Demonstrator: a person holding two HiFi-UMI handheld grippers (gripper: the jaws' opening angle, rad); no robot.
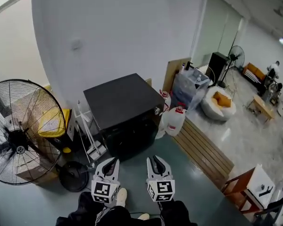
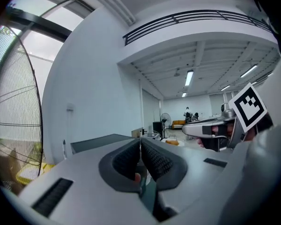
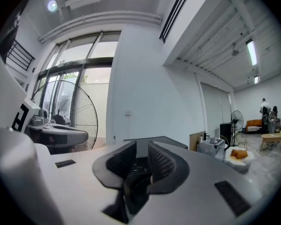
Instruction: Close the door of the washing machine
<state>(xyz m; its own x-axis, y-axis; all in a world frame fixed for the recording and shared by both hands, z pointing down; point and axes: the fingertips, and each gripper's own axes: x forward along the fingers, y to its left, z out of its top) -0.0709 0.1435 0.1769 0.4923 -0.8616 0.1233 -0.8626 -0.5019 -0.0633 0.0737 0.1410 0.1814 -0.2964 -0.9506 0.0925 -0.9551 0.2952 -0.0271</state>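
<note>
The washing machine (image 1: 122,100) is a black box standing against the white wall, straight ahead of me. Its front face is in shadow, so I cannot make out the door. Both grippers are held level, side by side, short of the machine and apart from it. My left gripper (image 1: 111,166) has its ribbed pads together with nothing between them, and the machine's dark top (image 2: 94,142) shows just beyond its tips (image 2: 140,144). My right gripper (image 1: 156,163) keeps a narrow empty gap between its pads (image 3: 142,149), and the machine top (image 3: 169,140) lies behind them.
A large floor fan (image 1: 19,135) stands left of the machine, with yellow items (image 1: 54,124) behind it. Two white jugs (image 1: 175,121) sit at the machine's right. A slatted wooden strip (image 1: 203,149) runs along the floor to the right. A beanbag (image 1: 219,102) lies further off.
</note>
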